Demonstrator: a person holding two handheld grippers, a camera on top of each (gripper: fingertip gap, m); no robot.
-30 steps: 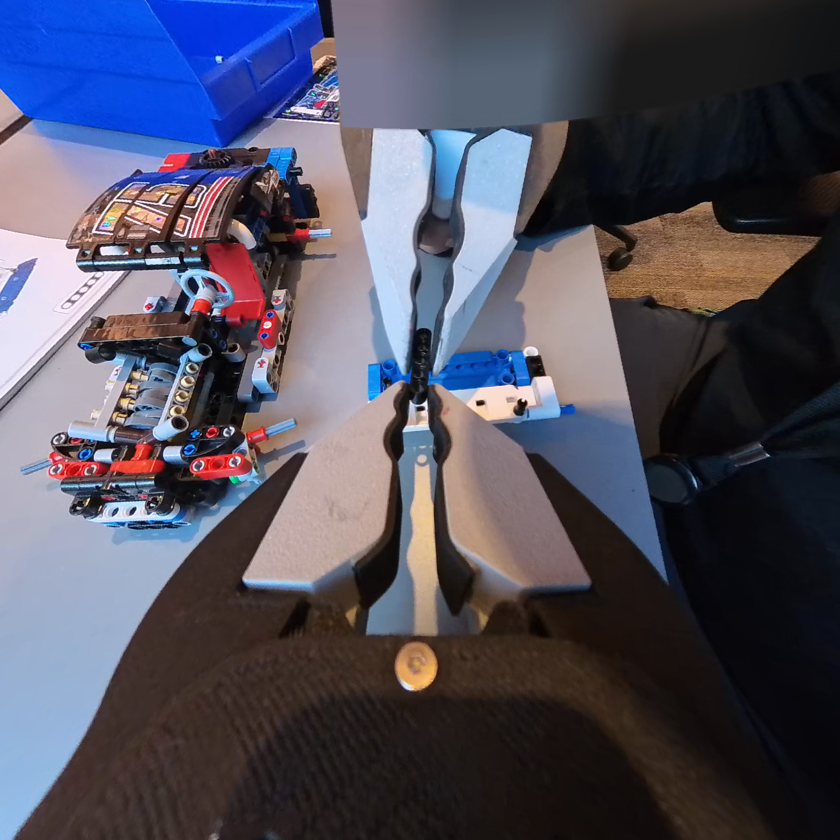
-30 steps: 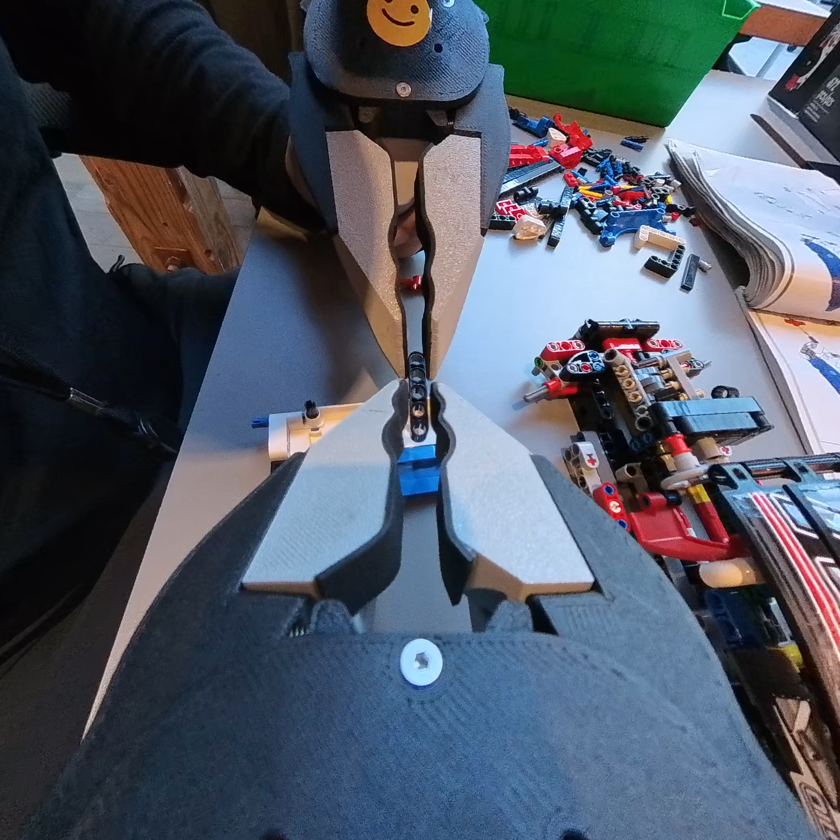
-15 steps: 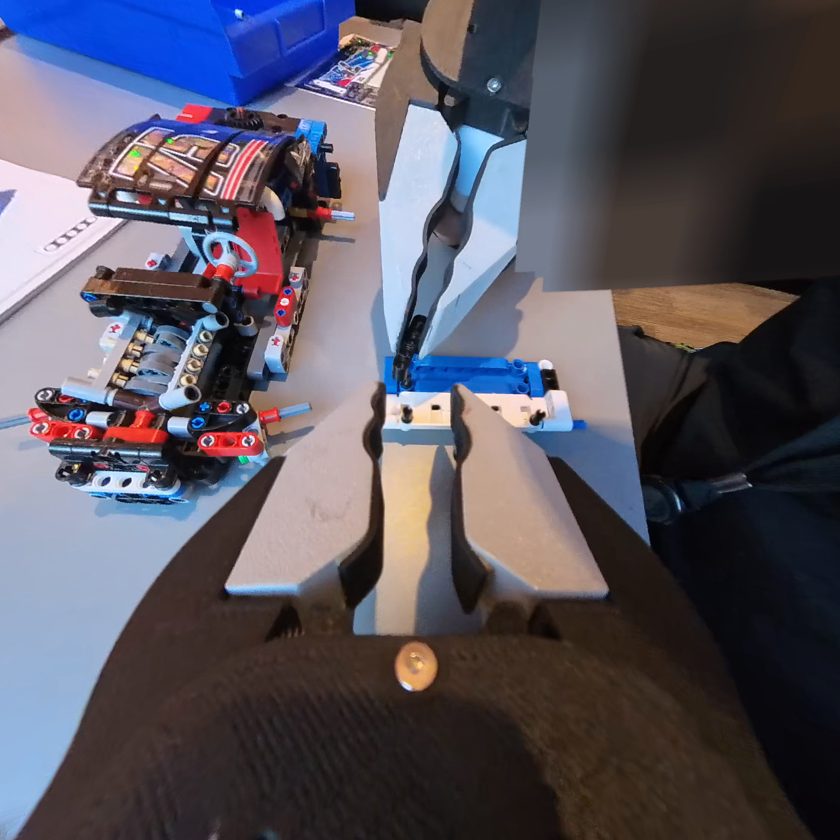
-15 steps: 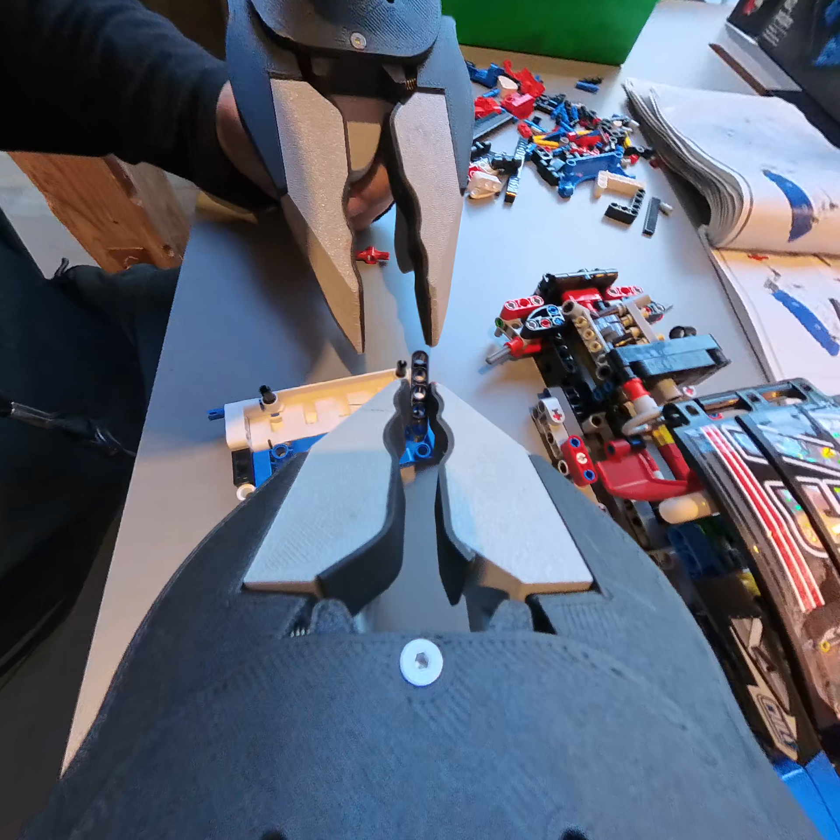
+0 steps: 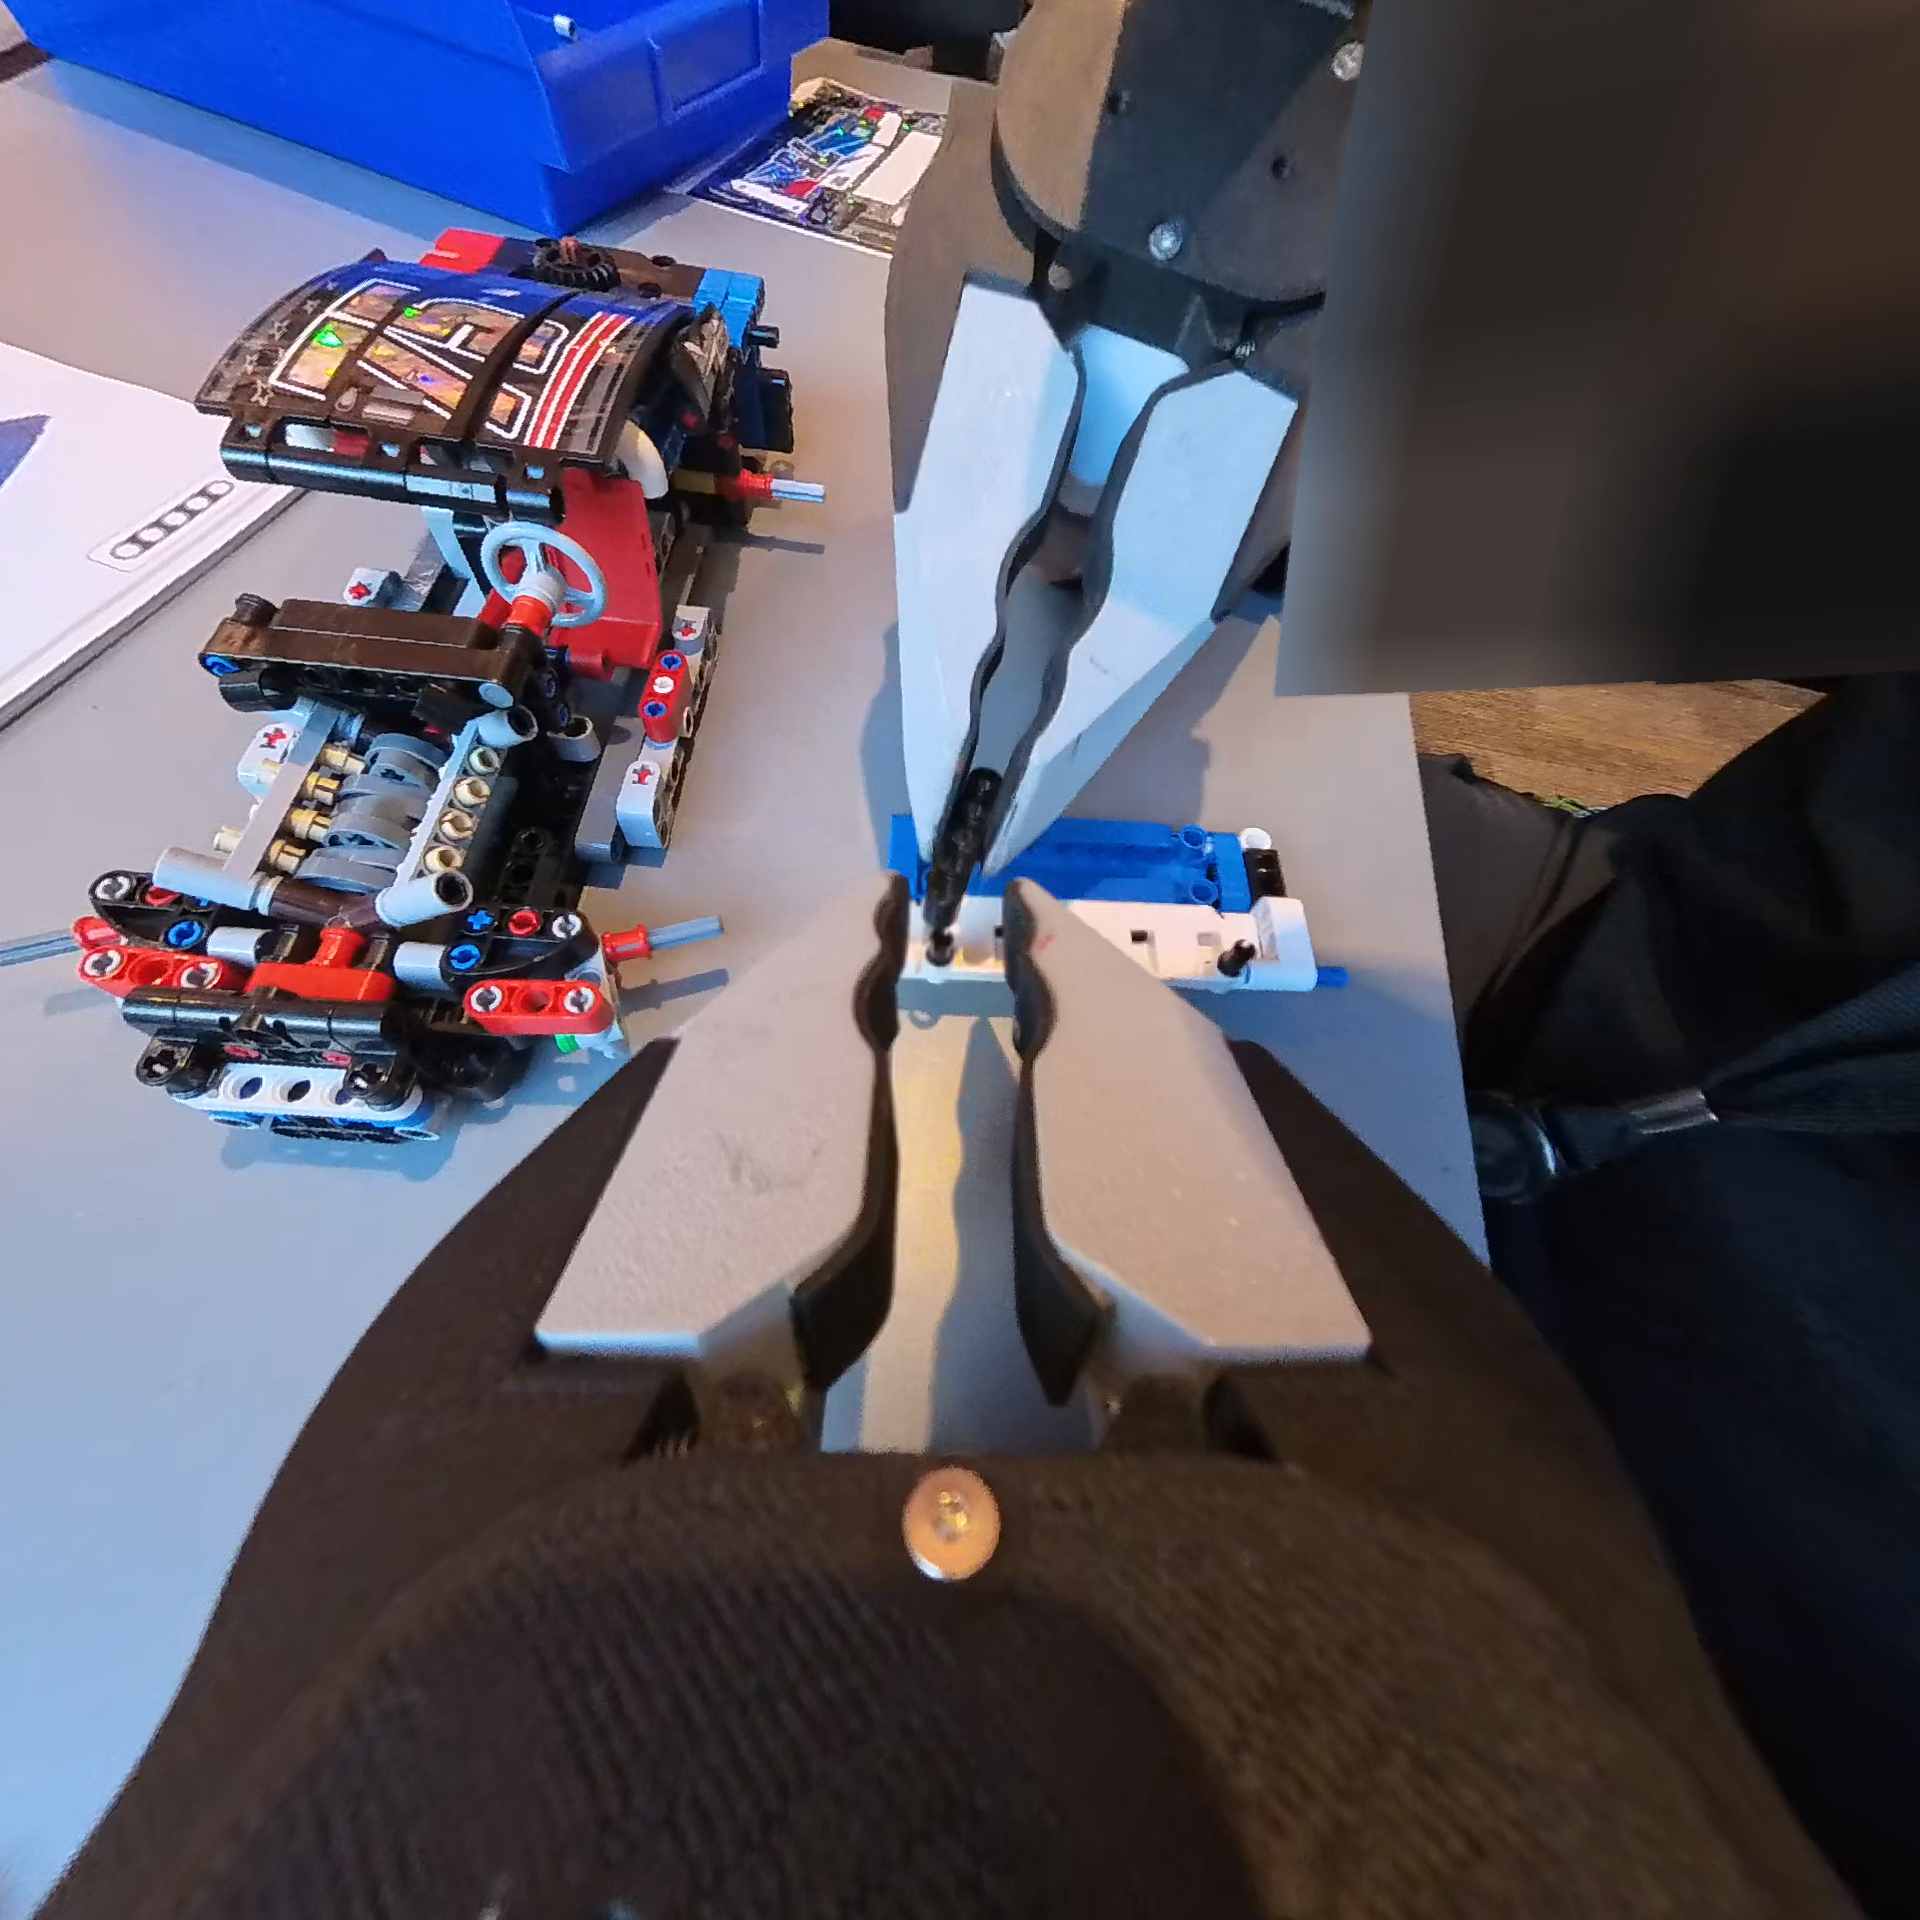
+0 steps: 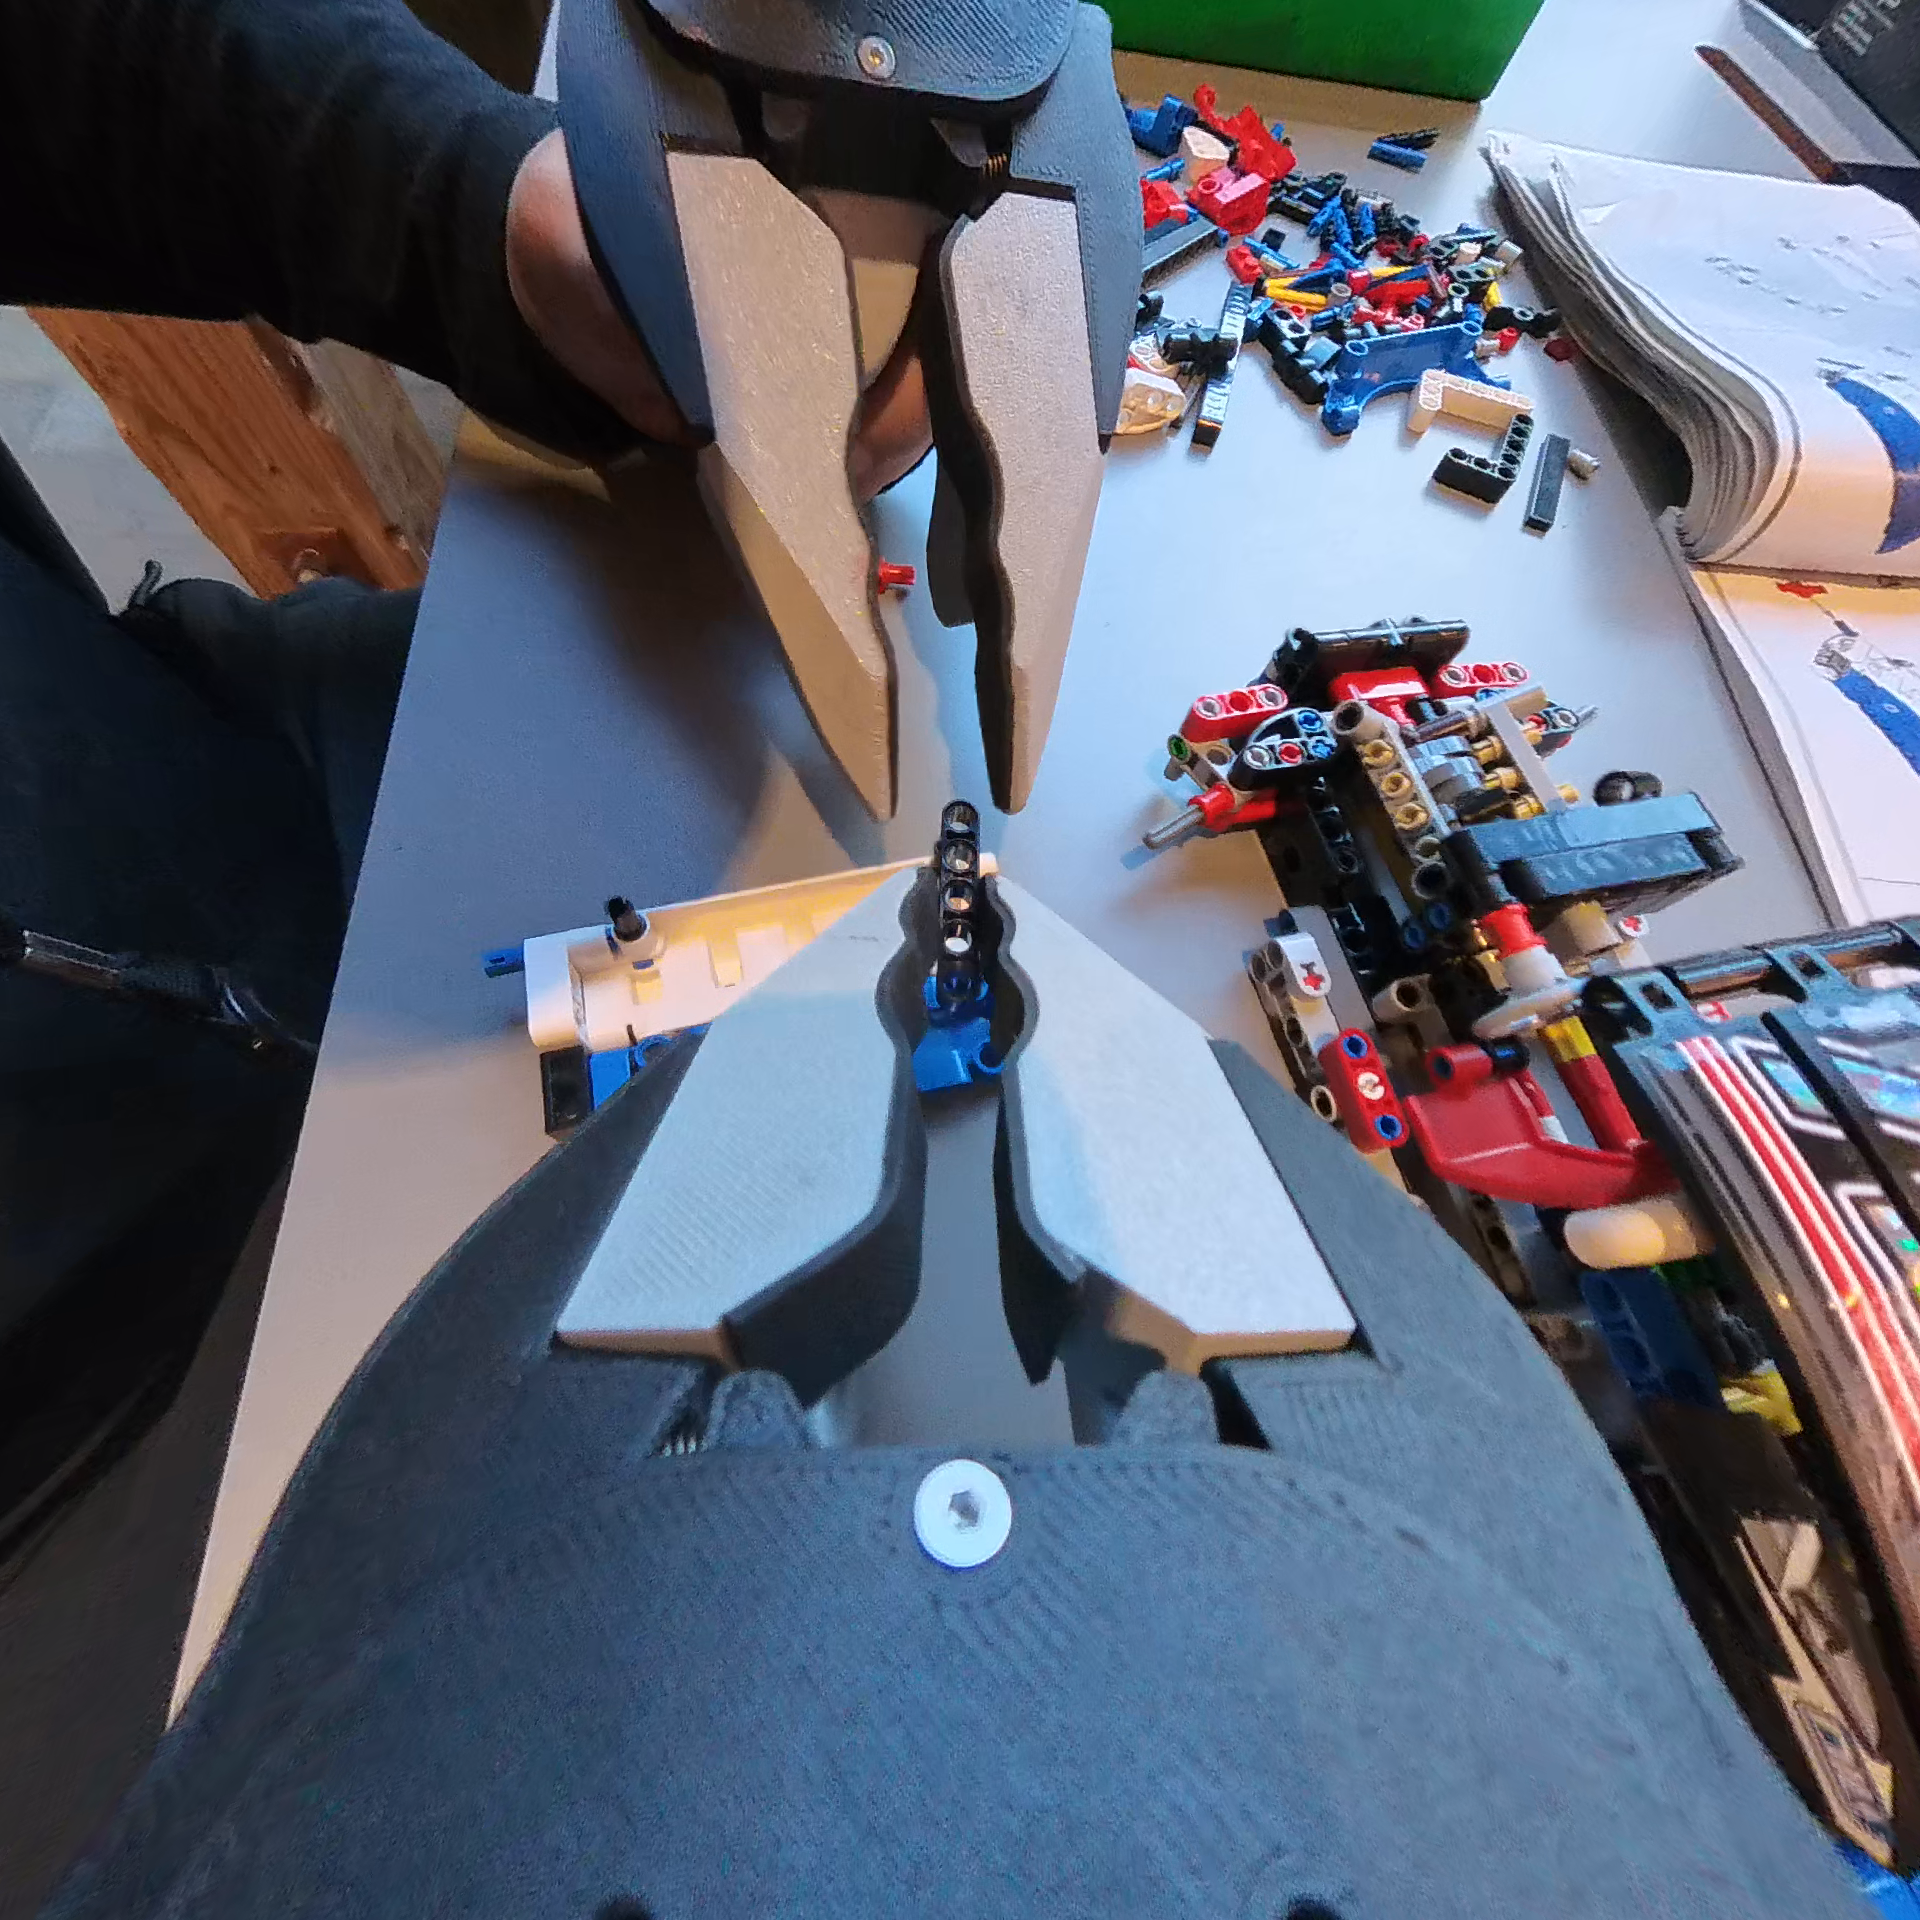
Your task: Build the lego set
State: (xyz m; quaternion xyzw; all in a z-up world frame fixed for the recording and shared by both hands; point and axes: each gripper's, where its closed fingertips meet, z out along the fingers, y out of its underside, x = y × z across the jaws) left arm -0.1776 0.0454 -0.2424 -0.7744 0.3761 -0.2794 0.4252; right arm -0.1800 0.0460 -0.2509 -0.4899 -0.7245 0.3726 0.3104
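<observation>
My right gripper (image 6: 956, 888) is shut on a short black holed beam (image 6: 957, 868) and holds it upright, its lower end against one end of a blue and white sub-assembly (image 6: 686, 951) lying on the grey table (image 6: 623, 644). In the left wrist view the right gripper (image 5: 964, 831) comes down from above with the beam (image 5: 961, 821) onto the sub-assembly (image 5: 1143, 920). My left gripper (image 5: 951, 920) is open and empty, its tips just in front of the white part. It also shows in the right wrist view (image 6: 945, 805), just beyond the beam. The part-built car (image 5: 416, 727) lies beside them.
A blue bin (image 5: 416, 73) and a sticker sheet (image 5: 842, 177) lie beyond the car. An open instruction booklet (image 6: 1714, 343), a pile of loose parts (image 6: 1351, 281) and a green bin (image 6: 1320, 31) are farther off. The table edge (image 5: 1439, 935) runs close by the sub-assembly. Left and right tips are no more than a few centimetres apart.
My left gripper, nearly shut around the beam a second ago, has opened and drawn back a little. The right gripper has kept the beam and tilted down onto the sub-assembly.
</observation>
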